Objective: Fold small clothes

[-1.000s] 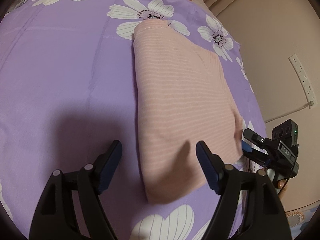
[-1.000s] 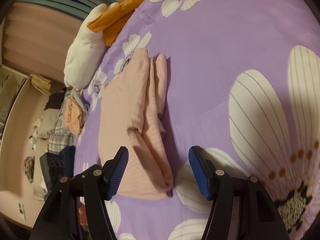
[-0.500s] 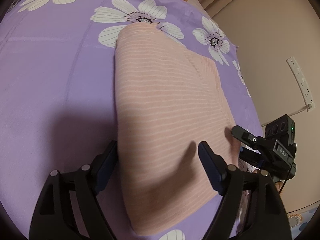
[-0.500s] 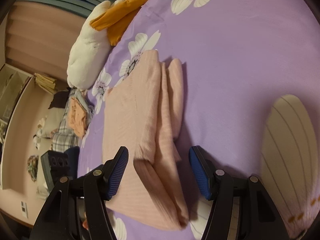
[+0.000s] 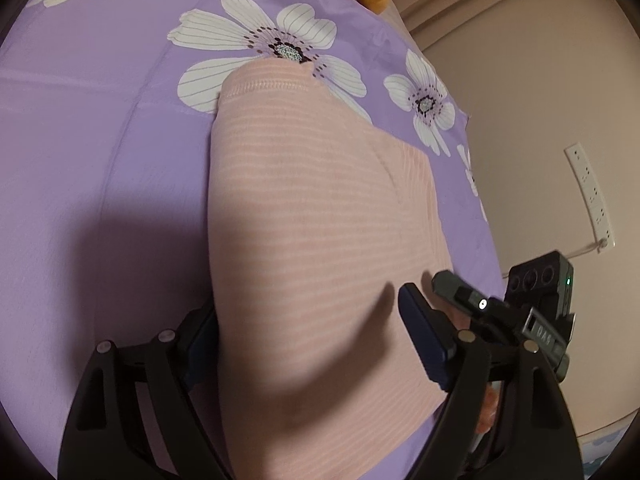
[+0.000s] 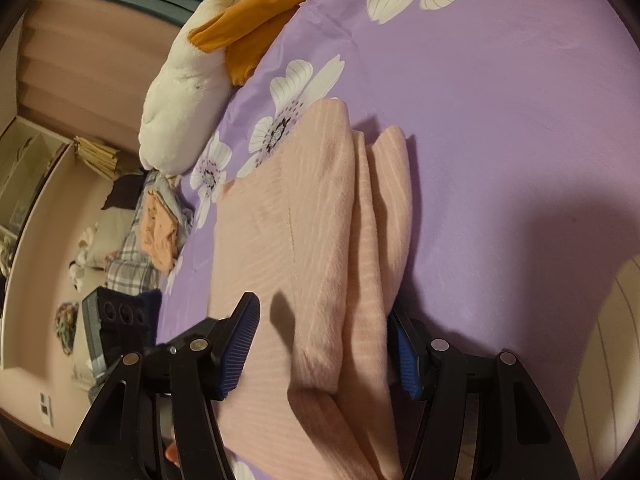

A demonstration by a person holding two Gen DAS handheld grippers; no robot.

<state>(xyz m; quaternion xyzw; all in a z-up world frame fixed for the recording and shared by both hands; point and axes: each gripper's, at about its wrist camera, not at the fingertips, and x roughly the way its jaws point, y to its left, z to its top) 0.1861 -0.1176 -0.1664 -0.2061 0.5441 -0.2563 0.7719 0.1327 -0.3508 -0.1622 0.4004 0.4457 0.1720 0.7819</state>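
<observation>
A folded pale-pink striped knit garment (image 5: pixel 312 240) lies flat on the purple bedsheet printed with white daisies (image 5: pixel 92 152), its hemmed far edge resting over one daisy. The left gripper (image 5: pixel 308 332) has its jaws spread apart, straddling the garment's near end: the left blue pad sits just beside the cloth's left edge, the right pad over its surface, neither visibly pressing. The right gripper (image 6: pixel 324 344) likewise stands with jaws released, the layered folded edge of the garment (image 6: pixel 320 240) between its blue ribbed pads (image 6: pixel 240 344). A white and orange plush toy (image 6: pixel 188 92) lies beyond the garment at the sheet's edge.
</observation>
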